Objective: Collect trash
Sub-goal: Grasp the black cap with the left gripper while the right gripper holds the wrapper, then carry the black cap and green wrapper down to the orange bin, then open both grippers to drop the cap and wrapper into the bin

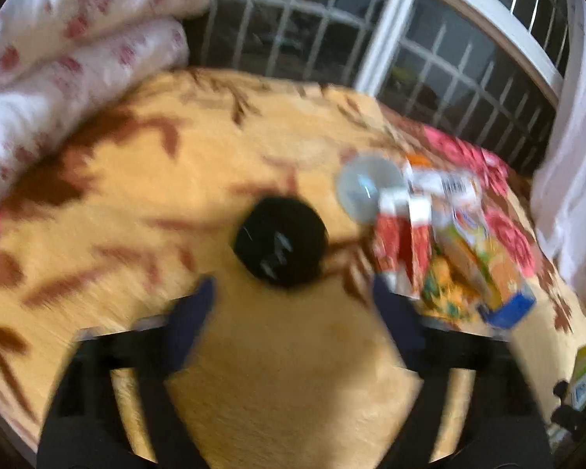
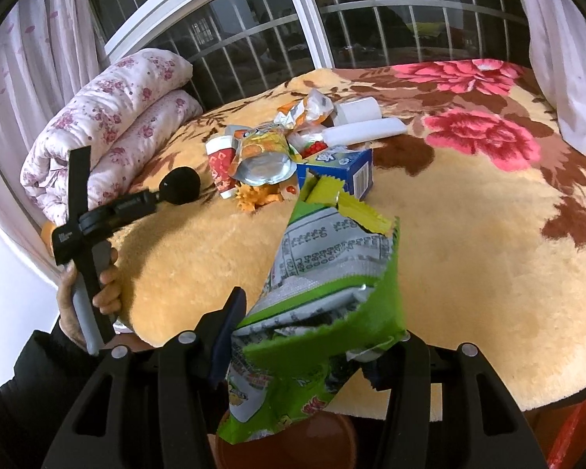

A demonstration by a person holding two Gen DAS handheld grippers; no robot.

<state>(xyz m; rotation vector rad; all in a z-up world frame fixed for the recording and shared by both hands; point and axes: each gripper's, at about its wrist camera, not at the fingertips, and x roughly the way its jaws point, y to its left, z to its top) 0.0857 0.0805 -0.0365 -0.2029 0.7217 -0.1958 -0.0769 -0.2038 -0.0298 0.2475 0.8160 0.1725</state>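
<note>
Blurred in the left wrist view, my left gripper point(image 1: 293, 305) stands open over the yellow blanket point(image 1: 277, 371) with nothing between its fingers. A black foam ball point(image 1: 279, 250) sits just ahead of it. To its right lies a trash pile: a clear plastic lid point(image 1: 365, 187), a red-and-white paper cup point(image 1: 400, 246) and an orange juice packet point(image 1: 484, 269). My right gripper point(image 2: 304, 336) is shut on a torn green snack bag point(image 2: 332, 265), held up above the bed's near edge. The trash pile point(image 2: 277, 148) with a blue box point(image 2: 347, 174) lies beyond it.
A folded floral quilt point(image 2: 109, 125) lies at the bed's left end against the barred window point(image 2: 254, 51). A person's hand point(image 2: 105, 289) grips the left tool's handle at the left. A brown round rim point(image 2: 332, 426) shows below the green bag. Curtains point(image 2: 558, 39) hang at the right.
</note>
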